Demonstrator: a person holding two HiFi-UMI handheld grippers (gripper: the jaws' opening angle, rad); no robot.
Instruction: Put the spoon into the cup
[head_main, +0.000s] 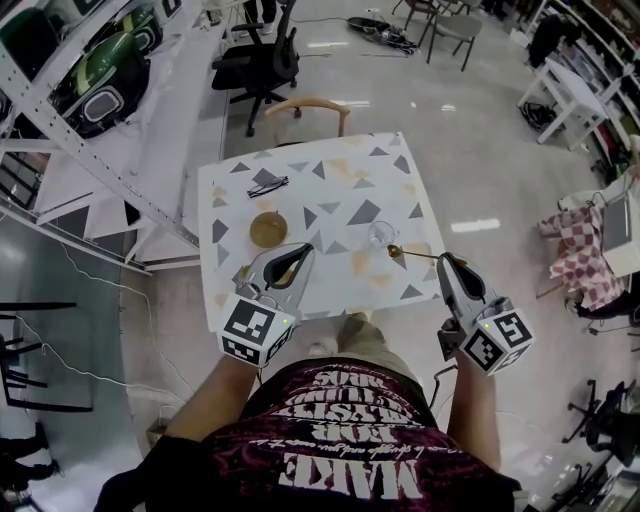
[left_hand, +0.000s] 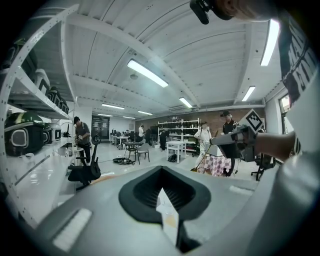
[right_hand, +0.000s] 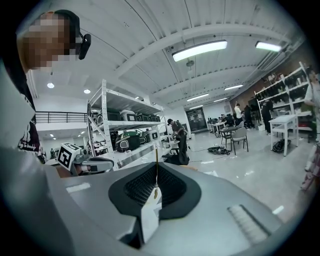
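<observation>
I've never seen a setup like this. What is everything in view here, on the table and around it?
table: one, white with grey and tan triangles, centre.
cup: one, clear glass, right part of the table.
spoon: one, gold-coloured, held with its bowl just beside the cup.
round dish: one, brown, left part of the table.
small item: one, black, far left of the table; too small to identify.
wooden chair: one, light wood, behind the table.
office chair: one, black, farther back.
left gripper: one, grey, jaws together, empty.
right gripper: one, grey, shut on the spoon's handle.
</observation>
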